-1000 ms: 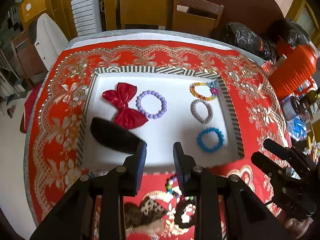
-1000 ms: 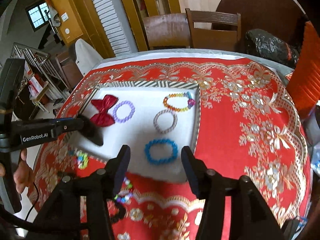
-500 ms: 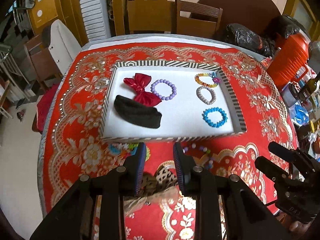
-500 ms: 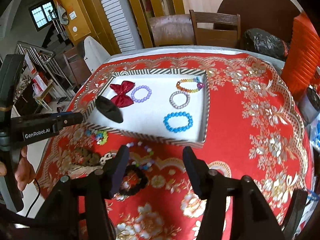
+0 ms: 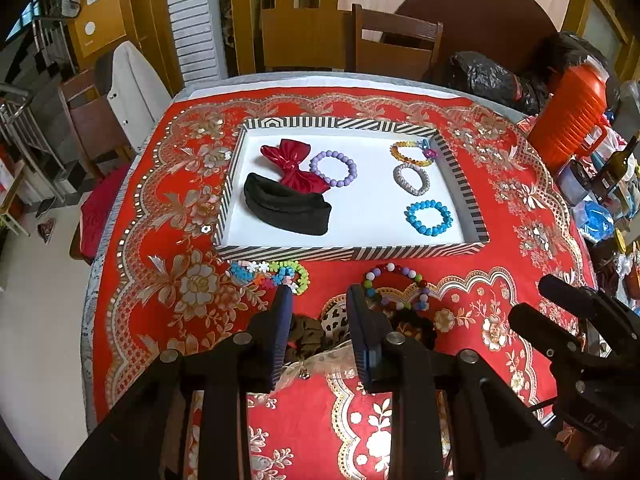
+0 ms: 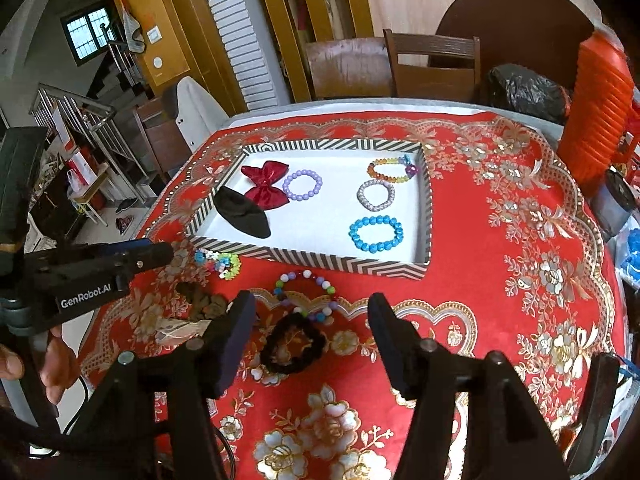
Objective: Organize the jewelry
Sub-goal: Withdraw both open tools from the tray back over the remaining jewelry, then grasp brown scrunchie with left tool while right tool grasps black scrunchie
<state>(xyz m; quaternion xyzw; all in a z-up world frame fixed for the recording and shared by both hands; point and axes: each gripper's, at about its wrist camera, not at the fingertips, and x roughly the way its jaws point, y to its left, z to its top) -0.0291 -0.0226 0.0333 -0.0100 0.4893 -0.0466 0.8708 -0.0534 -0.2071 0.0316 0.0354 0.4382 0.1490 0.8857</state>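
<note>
Near the front edge of the table [image 5: 132, 280], both grippers hung over the loose pieces not yet in the tray [image 5: 352, 254]. Left gripper [image 5: 319, 304] had jaws a narrow gap apart, nothing btwn them; right gripper [image 6: 312, 320] stood wide open, also empty. Tray already held a black band [image 5: 286, 210] and red bow [image 5: 294, 166] at its left side, w/ purple [image 5: 334, 168], amber [image 5: 412, 153], silver [image 5: 411, 179] and blue [image 5: 428, 218] bracelets spread toward its right side. Outside, just off the tray's front wall, lay a flower-bead bracelet [image 5: 272, 274] and a mixed-bead bracelet [image 6: 306, 294]; closer to me, a black scrunchie [image 6: 294, 346] and a leopard-print scrunchie [image 5: 336, 318].

My read: right gripper sat almost framing the black scrunchie, so that was the next pick. I'd have dropped straight down, pinched one side of the ring rather than spanning it, and kept clear of the mixed-bead bracelet touching its far edge, or both would've lifted together. Free space at the tray's front middle looked best for the drop.
</note>
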